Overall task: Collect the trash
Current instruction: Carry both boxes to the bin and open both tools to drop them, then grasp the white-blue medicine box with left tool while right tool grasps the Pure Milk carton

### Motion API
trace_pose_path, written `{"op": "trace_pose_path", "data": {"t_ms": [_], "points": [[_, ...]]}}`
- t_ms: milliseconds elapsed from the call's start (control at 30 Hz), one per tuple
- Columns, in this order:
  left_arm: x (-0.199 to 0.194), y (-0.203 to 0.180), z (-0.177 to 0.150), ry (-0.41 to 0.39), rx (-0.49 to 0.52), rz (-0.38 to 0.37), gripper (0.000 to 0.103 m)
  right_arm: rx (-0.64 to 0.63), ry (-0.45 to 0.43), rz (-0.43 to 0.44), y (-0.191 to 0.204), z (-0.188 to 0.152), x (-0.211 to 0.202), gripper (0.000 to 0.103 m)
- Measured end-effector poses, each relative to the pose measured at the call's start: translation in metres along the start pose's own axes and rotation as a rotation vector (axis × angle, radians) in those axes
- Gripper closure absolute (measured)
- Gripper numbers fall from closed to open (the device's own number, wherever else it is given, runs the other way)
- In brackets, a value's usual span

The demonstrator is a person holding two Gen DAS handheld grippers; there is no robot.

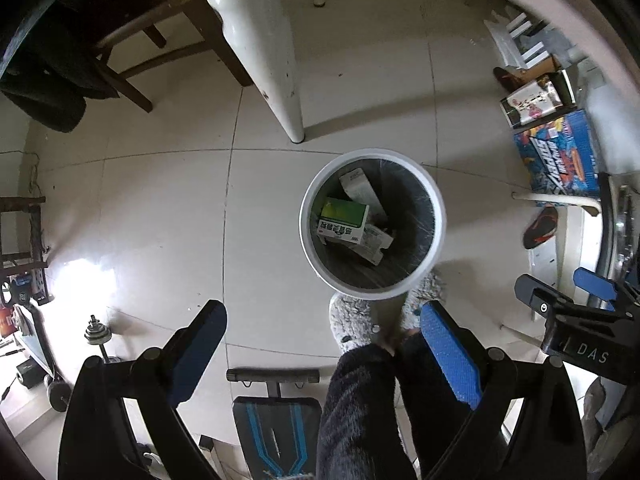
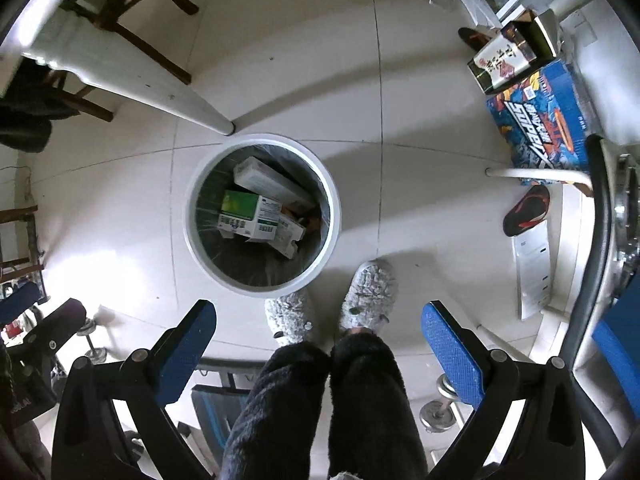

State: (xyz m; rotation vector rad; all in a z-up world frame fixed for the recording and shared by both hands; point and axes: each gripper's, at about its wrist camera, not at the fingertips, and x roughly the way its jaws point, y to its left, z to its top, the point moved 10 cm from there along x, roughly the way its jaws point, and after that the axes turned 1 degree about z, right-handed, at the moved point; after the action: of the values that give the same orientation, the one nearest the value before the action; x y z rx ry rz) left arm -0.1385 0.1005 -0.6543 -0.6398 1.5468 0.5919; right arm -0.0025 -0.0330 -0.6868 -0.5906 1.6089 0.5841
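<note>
Left hand-held gripper (image 1: 324, 344): held above the tiled floor (image 1: 160, 208), blue-padded fingers (image 1: 450, 352) spread wide apart, nothing gripped between them. Right hand-held gripper (image 2: 318, 344): likewise held over the floor, fingers (image 2: 450, 354) set apart and nothing carried; it is also seen at the right edge of the left wrist view (image 1: 560, 300). Trash bin (image 1: 372, 224): round, white-rimmed, lined with a dark bag, standing on the floor ahead of and below both grippers, slightly right of centre for the left one and left of centre for the right one (image 2: 264, 216). Contents of the bin: a green-and-white carton (image 2: 244, 214) lying on top, a pale long box (image 2: 272, 184) leaning behind it, and further flattened packaging (image 2: 288, 236) beneath. White table leg (image 1: 276, 80): planted just beyond the bin. Fluffy grey slippers (image 2: 370, 296): worn by the person, toes just beside the near rim of the bin, dark fleecy trouser legs (image 2: 360, 400) seen between the fingers. Blue printed box (image 2: 540, 120) and a gold-and-white box (image 2: 504, 60): placed on the floor far to the right. Dark sandal (image 2: 524, 210): lying nearer, to the right. Dumbbell (image 1: 98, 340): on the floor to the left.
</note>
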Motion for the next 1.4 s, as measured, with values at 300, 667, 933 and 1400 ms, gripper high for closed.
{"op": "trace_pose_path", "data": {"t_ms": [300, 667, 933, 1400], "points": [[-0.103, 0.01, -0.011, -0.053, 0.003, -0.007, 0.004, -0.02, -0.038, 0.028, 0.019, -0.023, -0.111, 0.0], [-0.228, 0.023, 0.018, -0.2, -0.051, 0.02, 0.004, 0.056, -0.131, 0.141, 0.035, -0.013, -0.265, 0.0], [-0.253, -0.021, 0.107, -0.274, -0.045, 0.06, 0.004, 0.185, -0.254, 0.125, -0.04, 0.08, -0.347, 0.0], [-0.208, -0.168, 0.285, -0.149, 0.04, 0.14, 0.004, 0.116, -0.206, -0.109, -0.228, 0.34, -0.349, 0.0]]}}
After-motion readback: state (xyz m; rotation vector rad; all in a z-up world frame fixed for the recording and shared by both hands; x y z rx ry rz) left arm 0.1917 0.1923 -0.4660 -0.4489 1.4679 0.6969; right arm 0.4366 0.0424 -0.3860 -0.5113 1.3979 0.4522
